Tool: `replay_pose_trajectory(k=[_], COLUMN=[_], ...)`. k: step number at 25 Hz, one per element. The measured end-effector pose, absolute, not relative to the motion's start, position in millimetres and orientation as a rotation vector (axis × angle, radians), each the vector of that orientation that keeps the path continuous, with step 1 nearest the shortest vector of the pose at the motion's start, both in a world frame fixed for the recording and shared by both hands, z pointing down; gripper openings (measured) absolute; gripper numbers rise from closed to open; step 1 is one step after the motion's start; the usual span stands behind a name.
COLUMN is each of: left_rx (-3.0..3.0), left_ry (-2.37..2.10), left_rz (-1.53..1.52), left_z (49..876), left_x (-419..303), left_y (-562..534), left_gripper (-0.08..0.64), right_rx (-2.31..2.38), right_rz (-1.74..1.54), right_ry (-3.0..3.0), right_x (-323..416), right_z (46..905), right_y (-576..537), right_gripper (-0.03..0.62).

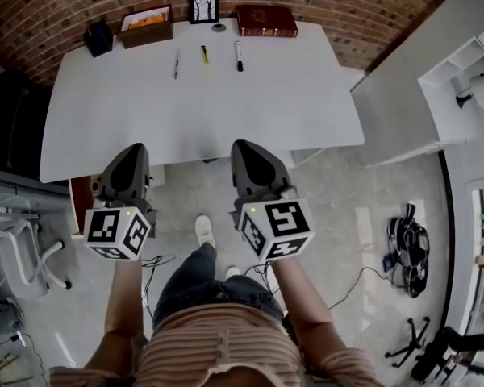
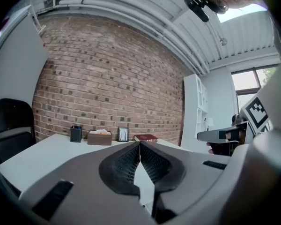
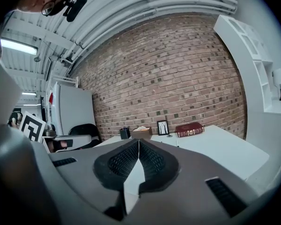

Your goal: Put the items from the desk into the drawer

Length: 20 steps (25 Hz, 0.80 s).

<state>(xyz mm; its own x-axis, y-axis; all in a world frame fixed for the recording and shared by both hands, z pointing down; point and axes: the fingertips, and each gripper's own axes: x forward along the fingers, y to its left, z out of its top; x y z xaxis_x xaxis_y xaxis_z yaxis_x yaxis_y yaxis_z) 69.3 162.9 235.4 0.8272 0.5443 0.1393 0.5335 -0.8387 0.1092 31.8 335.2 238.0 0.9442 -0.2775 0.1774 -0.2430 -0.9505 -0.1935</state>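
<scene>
On the white desk (image 1: 202,111), three pens lie near the back: a grey pen (image 1: 177,64), a yellow pen (image 1: 204,55) and a black marker (image 1: 239,56). Along the back edge stand a dark pen holder (image 1: 98,37), a brown tissue box (image 1: 147,27), a picture frame (image 1: 203,6), a small round object (image 1: 219,27) and a red book (image 1: 266,20). My left gripper (image 1: 133,148) and right gripper (image 1: 246,145) hang at the desk's front edge, both shut on nothing. The pen holder (image 2: 75,134), tissue box (image 2: 99,137), frame (image 3: 163,127) and book (image 3: 190,129) show far beyond the jaws.
A black chair (image 1: 12,127) stands left of the desk, a white chair (image 1: 20,252) nearer me. A white shelf unit (image 1: 460,79) is on the right. A dark bag (image 1: 410,252) and cables lie on the floor. A dark red unit (image 1: 81,193) sits under the desk's left front.
</scene>
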Motion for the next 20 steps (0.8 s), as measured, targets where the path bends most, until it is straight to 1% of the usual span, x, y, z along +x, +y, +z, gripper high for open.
replay_pose_trajectory(k=[8, 15, 20], left_rx=[2.912, 2.875, 2.892], left_ry=[0.903, 0.882, 0.879], left_rz=[0.292, 0.292, 0.347], left_z=[239.6, 237.6, 249.4], left_x=[139.6, 181.8, 214.4], left_y=[149.4, 147.2, 154.9], left_gripper=[0.009, 0.009, 0.009], right_rx=[-2.94, -2.946, -2.949], right_rz=[-0.319, -0.335, -0.359], right_ry=[0.349, 0.331, 0.328], right_x=[105.4, 133.9, 154.2], right_z=[236.4, 236.8, 243.2], right_y=[320.0, 315.2, 319.4], right_gripper=[0.018, 0.017, 0.017])
